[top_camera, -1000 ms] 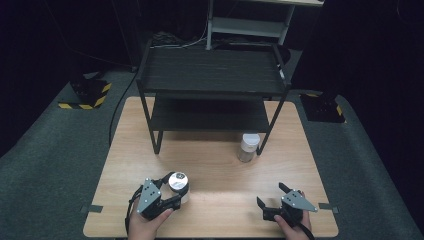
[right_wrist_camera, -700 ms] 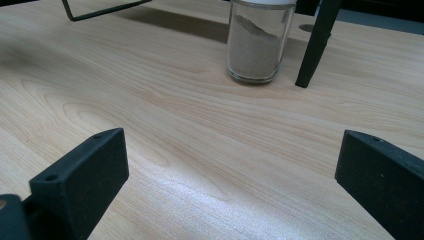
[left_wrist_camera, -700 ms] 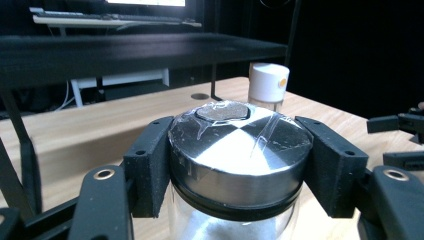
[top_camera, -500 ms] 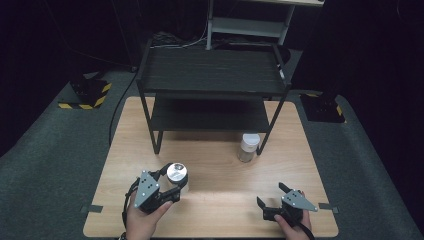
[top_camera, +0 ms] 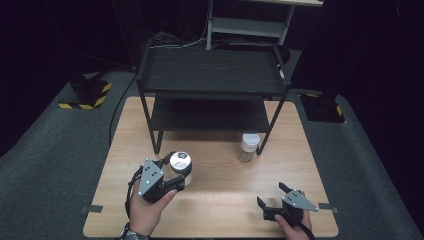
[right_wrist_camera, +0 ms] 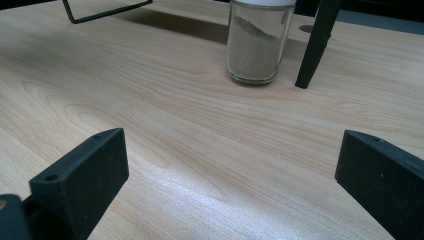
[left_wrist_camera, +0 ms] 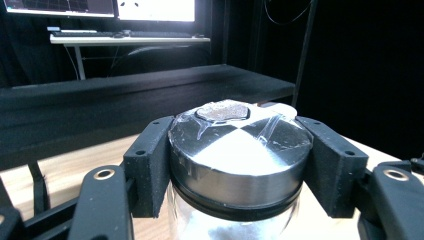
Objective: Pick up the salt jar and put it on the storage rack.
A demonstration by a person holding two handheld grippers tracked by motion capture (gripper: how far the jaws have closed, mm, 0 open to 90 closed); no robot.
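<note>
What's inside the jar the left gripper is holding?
The left gripper is clamped on the silver-lidded jar. Below the lid, clear glass shows something whitish inside, apparently powder. The lid and jaws hide the rest, so how full it is cannot be told.

Left gripper (top_camera: 176,176) jaws clamped, right gripper (top_camera: 270,195) jaws spread wide, low

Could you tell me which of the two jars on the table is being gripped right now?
The silver-lidded jar, clamped at its lid in the left gripper. The white-capped spice jar stands free beside the rack's leg.
</note>
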